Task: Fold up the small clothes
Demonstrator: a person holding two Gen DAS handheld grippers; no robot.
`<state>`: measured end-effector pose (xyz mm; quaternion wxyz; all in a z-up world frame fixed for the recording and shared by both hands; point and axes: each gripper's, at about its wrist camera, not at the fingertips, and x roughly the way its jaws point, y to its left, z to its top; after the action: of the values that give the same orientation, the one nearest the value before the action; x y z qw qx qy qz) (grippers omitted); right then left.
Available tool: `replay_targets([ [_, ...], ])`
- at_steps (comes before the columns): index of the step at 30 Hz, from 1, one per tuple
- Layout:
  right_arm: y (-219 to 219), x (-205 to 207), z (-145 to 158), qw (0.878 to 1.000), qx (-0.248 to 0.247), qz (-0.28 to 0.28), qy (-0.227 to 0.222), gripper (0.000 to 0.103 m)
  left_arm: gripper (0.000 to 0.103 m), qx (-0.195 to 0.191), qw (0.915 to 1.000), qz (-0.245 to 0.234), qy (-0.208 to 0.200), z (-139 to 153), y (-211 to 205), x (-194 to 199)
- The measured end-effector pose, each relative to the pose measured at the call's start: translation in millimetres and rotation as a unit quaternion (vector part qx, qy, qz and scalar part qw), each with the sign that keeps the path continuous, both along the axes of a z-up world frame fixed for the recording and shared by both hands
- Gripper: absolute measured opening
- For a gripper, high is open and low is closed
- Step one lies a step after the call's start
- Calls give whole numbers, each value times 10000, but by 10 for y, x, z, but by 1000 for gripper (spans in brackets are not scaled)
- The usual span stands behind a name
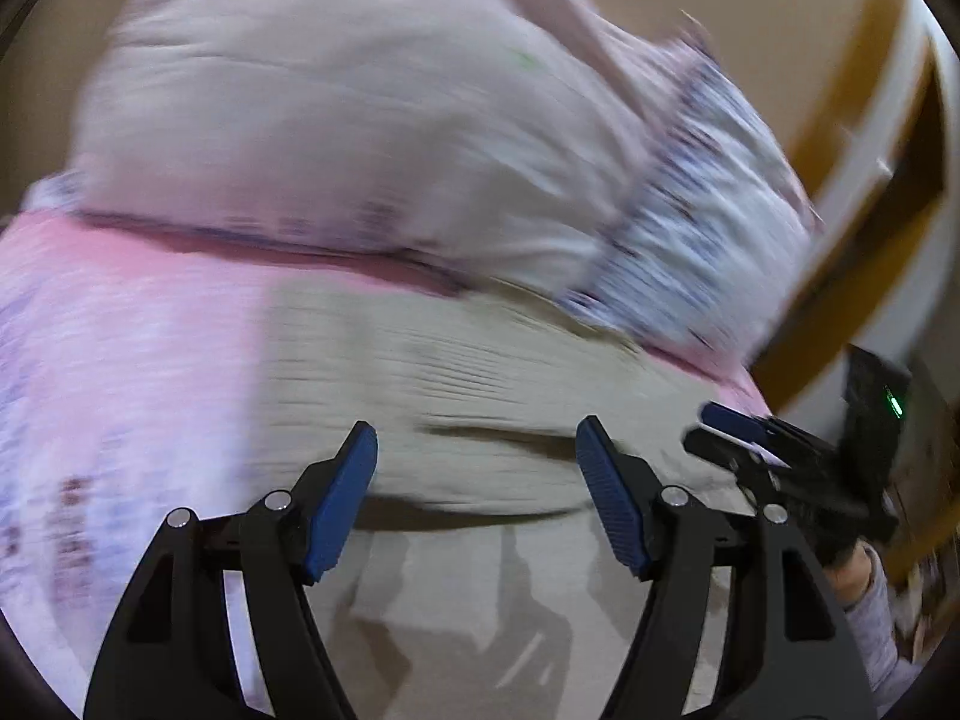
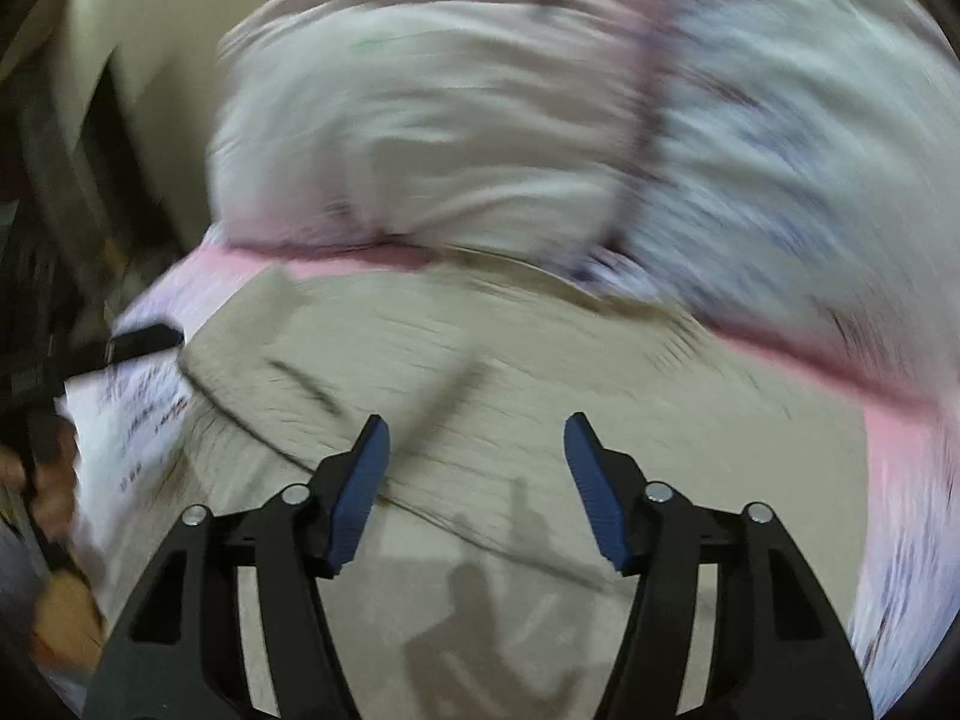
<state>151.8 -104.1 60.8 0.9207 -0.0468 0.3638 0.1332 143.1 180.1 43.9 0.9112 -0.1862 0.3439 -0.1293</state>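
A ribbed beige garment (image 1: 480, 396) lies flat on the pink printed bedsheet (image 1: 120, 324), before a plump, wrinkled pillow (image 1: 336, 138). Both the left tool (image 1: 477, 462) and right tool (image 2: 477, 450) hover over it, ridged blue pads apart, gripping nothing.

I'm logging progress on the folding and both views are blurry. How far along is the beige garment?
Done: the beige garment lies spread on the pink bedding, with one fold-like edge across it; blur hides whether that is a finished fold. In hand: nothing. The left gripper and right gripper are both open above the cloth, pads clear of it. Left: the folds themselves, apparently.
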Motion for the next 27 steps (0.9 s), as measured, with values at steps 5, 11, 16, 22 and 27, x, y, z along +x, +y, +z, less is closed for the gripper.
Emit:
replay_targets([
  [5,834,134,-65,9917,-988,770,-295,59,69,220,9982,517,190,-9,326,-73],
  [11,1234,325,-359,9777,-1882,916,-180,57,69,641,9970,260,342,-122,274,-59],
  [16,1167,504,-367,9854,-1626,445,-236,9,69,1284,9905,156,467,-201,89,33],
  [22,335,347,90,9938,-12,-831,-740,8,68,1767,9815,346,658,-286,-13,207],
  [27,-686,117,70,9670,1448,-2015,-575,8,67,1679,9799,542,932,-406,41,312],
])
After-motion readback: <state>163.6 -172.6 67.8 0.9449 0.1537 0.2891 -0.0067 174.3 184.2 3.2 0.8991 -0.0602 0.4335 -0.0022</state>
